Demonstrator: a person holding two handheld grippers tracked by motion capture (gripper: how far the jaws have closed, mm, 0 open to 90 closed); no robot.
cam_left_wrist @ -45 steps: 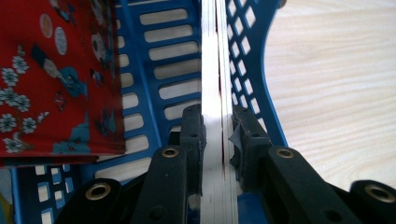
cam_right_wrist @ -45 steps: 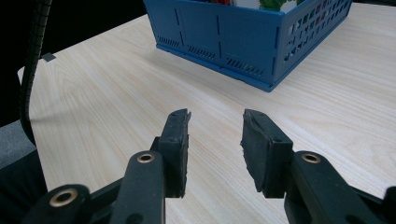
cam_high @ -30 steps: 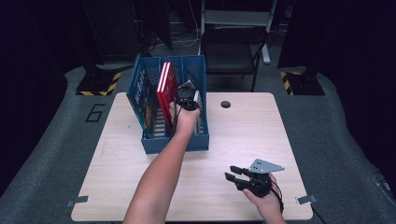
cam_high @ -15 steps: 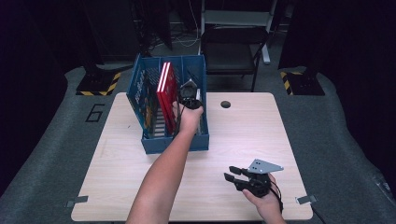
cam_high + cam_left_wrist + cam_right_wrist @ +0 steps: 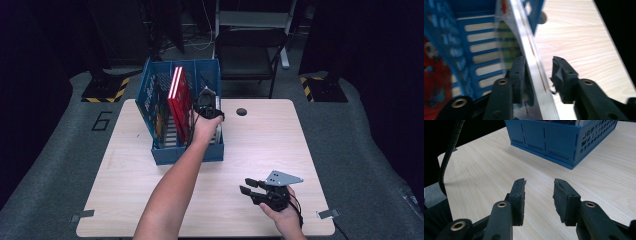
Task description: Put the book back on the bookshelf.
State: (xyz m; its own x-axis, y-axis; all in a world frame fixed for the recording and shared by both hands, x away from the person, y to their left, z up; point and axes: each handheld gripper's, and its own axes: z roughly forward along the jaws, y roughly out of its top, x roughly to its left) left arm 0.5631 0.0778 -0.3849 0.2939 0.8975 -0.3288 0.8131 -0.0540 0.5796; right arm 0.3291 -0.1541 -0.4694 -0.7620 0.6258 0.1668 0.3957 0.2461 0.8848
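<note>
A blue slotted crate [image 5: 187, 155] stands on the wooden table [image 5: 125, 200] with a red book [image 5: 179, 100] upright inside it. My left gripper [image 5: 206, 100] reaches into the crate's right side. Its jaws have just been opening and are open, with the pale edge of a thin book [image 5: 530, 50] between them. That edge lies against the left pad [image 5: 518, 75], and the right pad is clear of it. My right gripper [image 5: 252, 187] rests low over the table's near right part. It is open with nothing between its fingers [image 5: 539, 187], and the crate [image 5: 544, 137] is ahead of it.
A colourful book [image 5: 150, 107] leans at the crate's left wall. A round cable hole [image 5: 241, 111] sits in the table behind the crate's right side. A black folding chair [image 5: 245, 50] stands beyond the far edge. A black cable [image 5: 449, 152] trails at the left.
The left hand has barely shifted at the crate's right side. The right gripper has stayed where it was.
</note>
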